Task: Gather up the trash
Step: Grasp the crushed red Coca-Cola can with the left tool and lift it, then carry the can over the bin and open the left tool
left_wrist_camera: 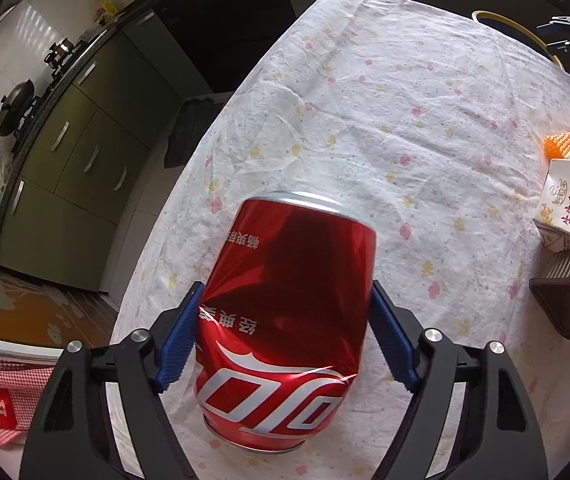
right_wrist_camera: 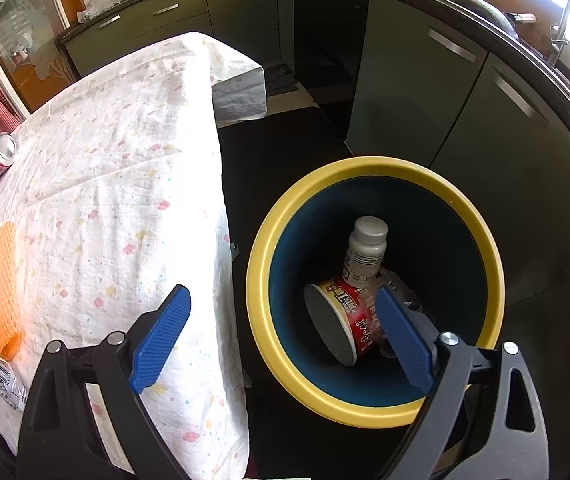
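Through the left wrist camera, I see my left gripper [left_wrist_camera: 285, 328] clamped on a red soda can [left_wrist_camera: 285, 312] lying on the floral tablecloth [left_wrist_camera: 385, 100], blue pads touching both flanks, the wall creased beside them. I judge it empty: light, thin, slick, easily crushed, so I would grip mid-body, gently. A milk carton [left_wrist_camera: 569, 204] waits at right. Through the right wrist camera, my right gripper [right_wrist_camera: 281, 336] hangs wide and empty over the yellow-rimmed bin [right_wrist_camera: 269, 216] beside the table, which holds a noodle cup [right_wrist_camera: 345, 320] and white bottle [right_wrist_camera: 367, 252].
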`<state>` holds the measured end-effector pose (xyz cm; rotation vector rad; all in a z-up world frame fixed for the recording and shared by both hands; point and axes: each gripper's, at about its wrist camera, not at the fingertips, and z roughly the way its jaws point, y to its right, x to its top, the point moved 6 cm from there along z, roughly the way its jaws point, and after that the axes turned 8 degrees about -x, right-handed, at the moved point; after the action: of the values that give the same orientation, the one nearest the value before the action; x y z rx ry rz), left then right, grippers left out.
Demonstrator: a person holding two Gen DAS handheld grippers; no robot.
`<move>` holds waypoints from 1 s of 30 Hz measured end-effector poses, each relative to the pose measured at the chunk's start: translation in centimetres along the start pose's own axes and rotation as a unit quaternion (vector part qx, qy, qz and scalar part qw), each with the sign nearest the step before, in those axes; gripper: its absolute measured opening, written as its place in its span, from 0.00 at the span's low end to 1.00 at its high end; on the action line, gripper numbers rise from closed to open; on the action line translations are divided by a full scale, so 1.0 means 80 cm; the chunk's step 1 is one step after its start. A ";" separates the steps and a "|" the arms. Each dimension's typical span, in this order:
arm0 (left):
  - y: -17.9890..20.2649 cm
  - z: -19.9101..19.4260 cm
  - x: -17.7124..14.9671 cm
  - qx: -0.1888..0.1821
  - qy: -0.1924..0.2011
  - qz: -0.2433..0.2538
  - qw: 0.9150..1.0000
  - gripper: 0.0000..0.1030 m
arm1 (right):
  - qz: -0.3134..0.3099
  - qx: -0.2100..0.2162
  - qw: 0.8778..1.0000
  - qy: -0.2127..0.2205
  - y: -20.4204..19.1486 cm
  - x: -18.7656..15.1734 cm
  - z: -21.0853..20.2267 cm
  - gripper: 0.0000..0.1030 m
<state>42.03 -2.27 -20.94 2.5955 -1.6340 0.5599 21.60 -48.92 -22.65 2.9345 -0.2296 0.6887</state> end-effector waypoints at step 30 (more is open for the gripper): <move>0.166 -0.207 0.156 0.049 0.119 -0.071 0.989 0.72 | 0.076 0.023 0.994 0.073 0.105 -0.088 -0.080 0.86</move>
<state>30.44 -15.68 -3.79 2.5632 -1.3703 0.9212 11.12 -55.34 -19.42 2.9142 -0.4305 0.9383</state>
